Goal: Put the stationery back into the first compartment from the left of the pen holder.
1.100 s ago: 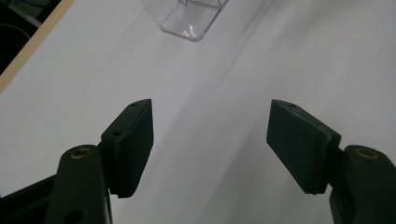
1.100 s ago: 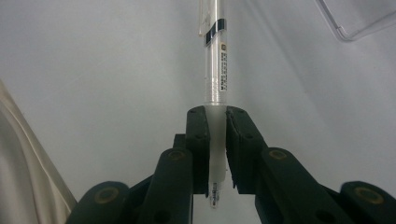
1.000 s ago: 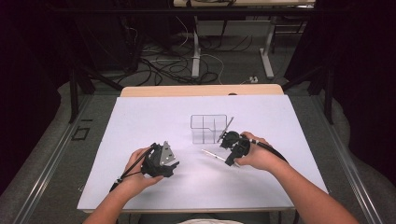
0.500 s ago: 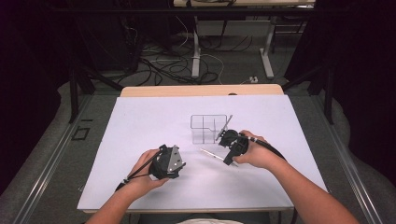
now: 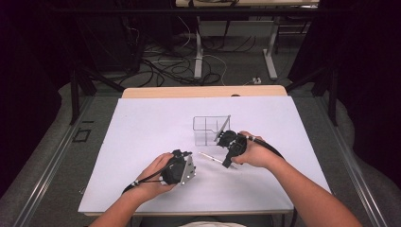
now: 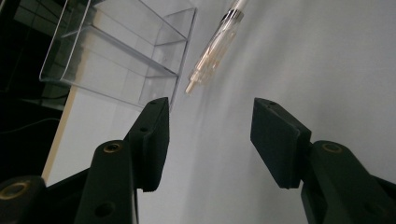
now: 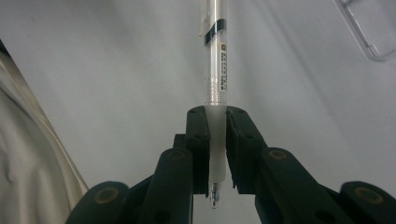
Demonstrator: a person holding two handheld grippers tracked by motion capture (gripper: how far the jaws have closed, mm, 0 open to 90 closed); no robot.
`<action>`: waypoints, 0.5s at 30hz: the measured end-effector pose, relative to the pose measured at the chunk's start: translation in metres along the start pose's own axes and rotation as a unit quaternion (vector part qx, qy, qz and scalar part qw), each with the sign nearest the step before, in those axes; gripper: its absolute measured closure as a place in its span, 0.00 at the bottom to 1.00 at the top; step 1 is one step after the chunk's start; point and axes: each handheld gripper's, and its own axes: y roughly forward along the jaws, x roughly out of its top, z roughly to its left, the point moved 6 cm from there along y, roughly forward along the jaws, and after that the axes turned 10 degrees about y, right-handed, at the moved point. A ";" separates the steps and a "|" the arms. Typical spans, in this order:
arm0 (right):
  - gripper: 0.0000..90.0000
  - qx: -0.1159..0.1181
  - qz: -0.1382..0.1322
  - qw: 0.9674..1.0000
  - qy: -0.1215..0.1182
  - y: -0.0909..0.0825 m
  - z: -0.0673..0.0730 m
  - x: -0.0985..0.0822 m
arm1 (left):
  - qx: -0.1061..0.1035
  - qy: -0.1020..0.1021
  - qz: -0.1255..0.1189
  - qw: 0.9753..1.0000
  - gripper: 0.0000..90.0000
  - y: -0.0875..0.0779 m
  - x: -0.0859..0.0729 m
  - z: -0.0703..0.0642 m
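A clear pen (image 7: 217,70) with a black band is clamped near its tip in my right gripper (image 7: 217,140), which is shut on it. In the high view the pen (image 5: 210,158) sticks out to the left of the right gripper (image 5: 227,161), low over the white table. My left gripper (image 6: 210,135) has just been closing its jaws, and they stand partly open with nothing between them. The pen's free end (image 6: 215,46) lies a little ahead of those jaws. In the high view the left gripper (image 5: 183,155) sits just left of the pen.
A clear plastic organizer (image 5: 208,130) with compartments stands just behind the pen, near the left jaw (image 6: 121,46). Its corner (image 7: 373,28) shows at the top right of the right gripper view. The white tabletop (image 5: 142,142) spreads to the left. A pale sleeve (image 7: 28,149) is close by.
My left hand has slid to the right toward the pen's free end, and its jaws have narrowed. The right hand and the pen have stayed put.
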 end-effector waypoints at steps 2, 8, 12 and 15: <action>0.89 0.017 0.000 1.000 0.001 0.001 0.004 0.004 | 0.000 0.016 -0.001 1.000 0.55 0.001 0.002 -0.001; 0.89 0.019 0.021 1.000 -0.011 0.003 0.014 0.014 | 0.001 0.045 0.003 0.999 0.60 0.002 0.005 -0.006; 0.89 0.024 0.022 0.999 -0.018 0.005 0.021 0.021 | 0.004 0.062 0.004 0.998 0.63 0.003 0.006 -0.006; 0.89 0.015 0.033 0.999 -0.026 0.004 0.024 0.024 | 0.003 0.070 0.010 0.998 0.65 0.005 0.007 -0.009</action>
